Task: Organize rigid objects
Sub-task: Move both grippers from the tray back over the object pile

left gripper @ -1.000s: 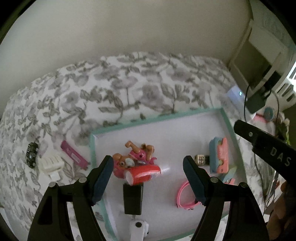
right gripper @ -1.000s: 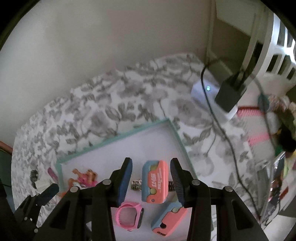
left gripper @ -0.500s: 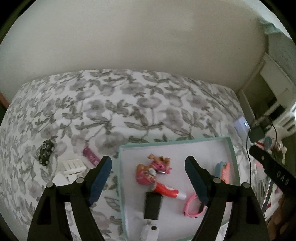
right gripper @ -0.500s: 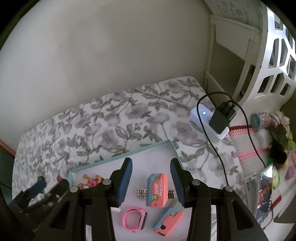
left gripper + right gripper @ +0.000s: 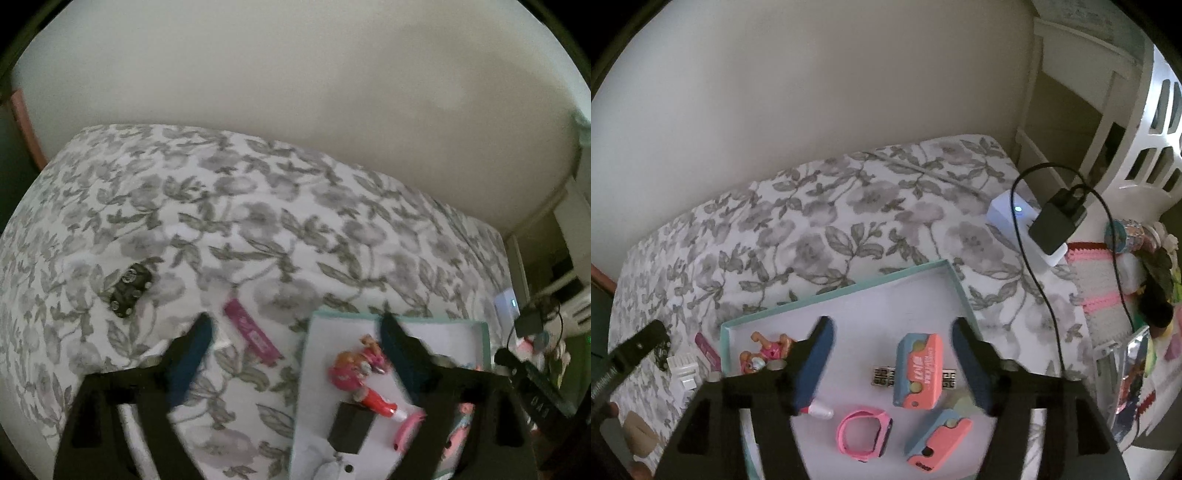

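A teal-rimmed white tray (image 5: 955, 280) lies on the floral bedspread. In it are a pink dog figure (image 5: 764, 350), a pink watch (image 5: 862, 434), two pink-and-blue cases (image 5: 919, 369) and a black-and-white patterned piece (image 5: 882, 376). My right gripper (image 5: 892, 365) is open and empty above the tray. My left gripper (image 5: 295, 354) is open and empty, straddling the tray's left rim (image 5: 301, 384). Left of the tray lie a magenta bar (image 5: 251, 332), a black studded piece (image 5: 129, 290) and a white ribbed piece (image 5: 685, 367). A red tube (image 5: 376, 400) and a black block (image 5: 351, 426) are in the tray.
A white plug box (image 5: 1015, 214) with a black charger (image 5: 1058, 225) and cable sits at the bed's right edge. Beyond it are a pink crocheted mat (image 5: 1100, 291) and cluttered items. A plain wall runs behind the bed.
Both grippers have lifted and drawn back from the tray. The left one has swung left over the bedspread. The right gripper's jaws have opened wider.
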{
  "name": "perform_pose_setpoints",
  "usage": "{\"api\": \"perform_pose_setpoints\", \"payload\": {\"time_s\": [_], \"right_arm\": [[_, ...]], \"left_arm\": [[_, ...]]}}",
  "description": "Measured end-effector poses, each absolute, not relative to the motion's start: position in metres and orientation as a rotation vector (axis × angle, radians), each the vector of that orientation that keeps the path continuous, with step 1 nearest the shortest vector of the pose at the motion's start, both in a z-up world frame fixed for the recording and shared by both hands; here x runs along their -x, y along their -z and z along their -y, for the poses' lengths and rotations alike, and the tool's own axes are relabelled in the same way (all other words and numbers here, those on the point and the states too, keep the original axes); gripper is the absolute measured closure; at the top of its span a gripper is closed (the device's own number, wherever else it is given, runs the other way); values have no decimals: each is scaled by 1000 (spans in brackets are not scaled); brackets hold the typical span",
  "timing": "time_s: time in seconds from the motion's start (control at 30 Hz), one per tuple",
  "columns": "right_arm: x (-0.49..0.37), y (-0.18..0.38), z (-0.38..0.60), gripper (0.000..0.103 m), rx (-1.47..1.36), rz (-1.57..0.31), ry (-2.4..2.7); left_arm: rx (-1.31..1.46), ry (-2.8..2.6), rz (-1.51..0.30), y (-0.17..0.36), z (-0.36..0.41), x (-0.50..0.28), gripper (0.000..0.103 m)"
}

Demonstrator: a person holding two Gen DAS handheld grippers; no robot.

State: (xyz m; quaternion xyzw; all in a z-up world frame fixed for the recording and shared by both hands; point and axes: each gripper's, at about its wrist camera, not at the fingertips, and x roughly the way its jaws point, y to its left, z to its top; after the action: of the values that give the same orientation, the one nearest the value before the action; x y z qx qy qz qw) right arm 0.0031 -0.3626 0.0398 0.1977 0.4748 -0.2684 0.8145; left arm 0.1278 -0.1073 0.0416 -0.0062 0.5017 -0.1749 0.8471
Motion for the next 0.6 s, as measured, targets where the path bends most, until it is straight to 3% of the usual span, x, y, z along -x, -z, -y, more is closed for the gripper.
{"api": "perform_pose_setpoints", "payload": {"time_s": [0.3, 0.47, 0.6], "right_arm": [[-23, -28, 336, 11, -395, -1033, 499], [-38, -25, 310, 10, -366, -1041, 448], [-52, -22, 281, 4, -362, -1050, 357]], "left_arm": [[92, 285, -1030, -47, 65, -148, 1], [109, 220, -1025, -46, 37, -157, 1], [131, 170, -1024, -45, 11, -163, 1]]}}
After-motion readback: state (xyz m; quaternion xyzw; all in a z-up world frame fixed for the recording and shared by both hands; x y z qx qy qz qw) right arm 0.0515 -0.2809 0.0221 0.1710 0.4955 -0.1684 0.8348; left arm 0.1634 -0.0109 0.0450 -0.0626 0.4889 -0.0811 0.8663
